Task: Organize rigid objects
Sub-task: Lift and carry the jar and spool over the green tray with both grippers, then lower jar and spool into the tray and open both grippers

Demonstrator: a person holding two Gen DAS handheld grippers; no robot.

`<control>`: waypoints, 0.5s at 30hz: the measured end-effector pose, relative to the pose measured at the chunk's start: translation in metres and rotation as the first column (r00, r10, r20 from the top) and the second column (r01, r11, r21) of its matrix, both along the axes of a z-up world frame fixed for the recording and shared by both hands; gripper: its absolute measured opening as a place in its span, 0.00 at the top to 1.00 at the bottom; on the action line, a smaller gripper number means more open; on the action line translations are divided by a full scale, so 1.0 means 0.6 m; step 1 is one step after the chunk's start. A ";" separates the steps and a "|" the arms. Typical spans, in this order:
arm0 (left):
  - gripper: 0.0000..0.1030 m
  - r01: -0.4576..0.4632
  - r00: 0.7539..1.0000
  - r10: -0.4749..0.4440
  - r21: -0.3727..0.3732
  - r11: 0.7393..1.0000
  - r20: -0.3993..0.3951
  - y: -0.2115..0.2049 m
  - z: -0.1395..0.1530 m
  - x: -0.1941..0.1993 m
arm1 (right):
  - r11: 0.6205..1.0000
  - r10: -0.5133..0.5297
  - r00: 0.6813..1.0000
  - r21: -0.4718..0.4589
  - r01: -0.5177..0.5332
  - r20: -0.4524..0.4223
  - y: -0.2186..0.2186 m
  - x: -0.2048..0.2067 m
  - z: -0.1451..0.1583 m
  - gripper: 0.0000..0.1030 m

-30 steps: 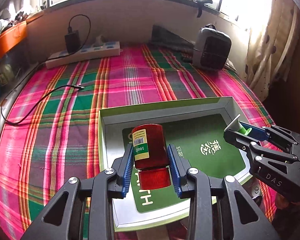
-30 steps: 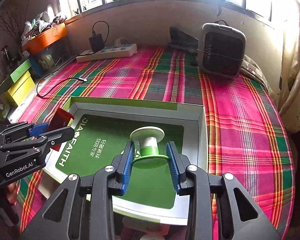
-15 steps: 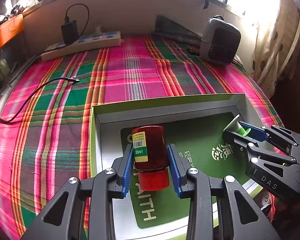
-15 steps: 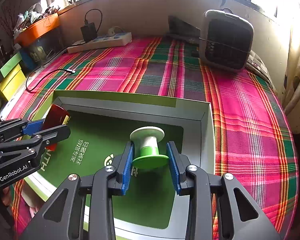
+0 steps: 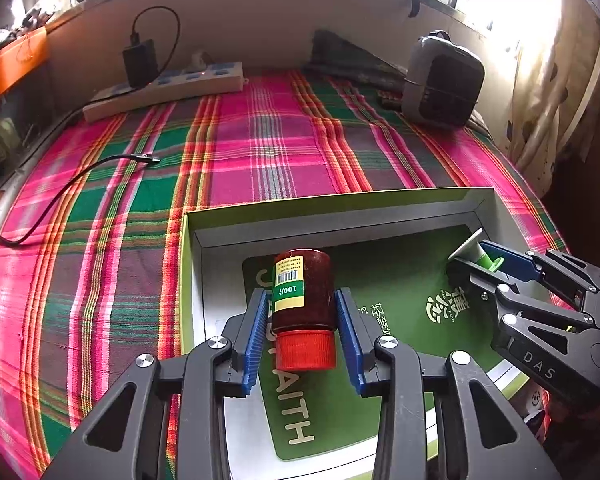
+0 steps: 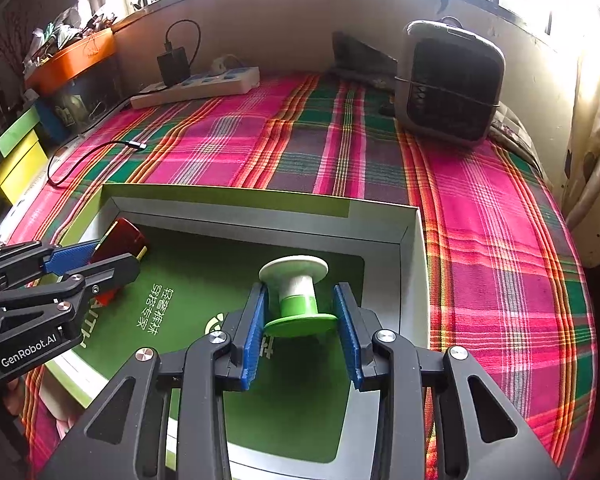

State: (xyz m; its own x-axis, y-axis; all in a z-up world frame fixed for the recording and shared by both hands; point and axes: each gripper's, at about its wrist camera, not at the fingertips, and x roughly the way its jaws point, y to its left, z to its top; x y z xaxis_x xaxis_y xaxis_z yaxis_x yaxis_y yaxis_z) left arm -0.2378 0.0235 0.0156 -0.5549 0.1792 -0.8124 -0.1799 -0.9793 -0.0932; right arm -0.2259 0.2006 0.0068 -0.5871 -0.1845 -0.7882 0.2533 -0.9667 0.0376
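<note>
My left gripper is shut on a red pill bottle with a red cap and a green-yellow label, held over the left part of a shallow green-rimmed box. My right gripper is shut on a white and green spool, held over the right part of the same box. The box floor is dark green with white lettering. Each gripper shows in the other's view: the right one with the spool, the left one with the bottle.
The box lies on a pink and green plaid cloth. A white power strip with a black charger and a loose cable lies at the back left. A grey heater stands at the back right. Coloured boxes sit at far left.
Both grippers have moved forward over the box with their objects still held. The box's far rim now sits closer in both views.
</note>
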 end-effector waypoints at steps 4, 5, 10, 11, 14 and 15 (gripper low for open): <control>0.59 0.003 1.000 -0.003 -0.004 1.000 -0.004 0.001 0.001 0.000 | 1.000 -0.005 1.000 -0.001 0.005 -0.008 0.000 0.001 0.001 0.57; 0.59 0.002 1.000 -0.002 -0.004 1.000 -0.005 0.001 0.001 0.000 | 1.000 -0.006 1.000 -0.002 0.006 -0.009 0.000 0.001 0.001 0.56; 0.56 -0.006 1.000 0.006 0.004 1.000 -0.004 0.000 0.002 0.004 | 1.000 -0.018 1.000 -0.003 0.018 -0.010 0.003 0.001 0.003 0.56; 0.56 -0.006 1.000 0.006 0.003 1.000 -0.004 0.000 0.003 0.005 | 1.000 -0.018 1.000 -0.005 0.018 -0.011 0.003 0.002 0.003 0.56; 0.55 -0.004 1.000 0.004 0.002 1.000 -0.018 0.001 0.009 0.015 | 1.000 -0.017 1.000 -0.015 0.017 -0.018 0.004 0.007 0.006 0.56; 0.55 -0.002 1.000 0.002 0.003 1.000 -0.020 0.001 0.011 0.016 | 1.000 -0.017 1.000 -0.018 0.017 -0.023 0.004 0.009 0.007 0.56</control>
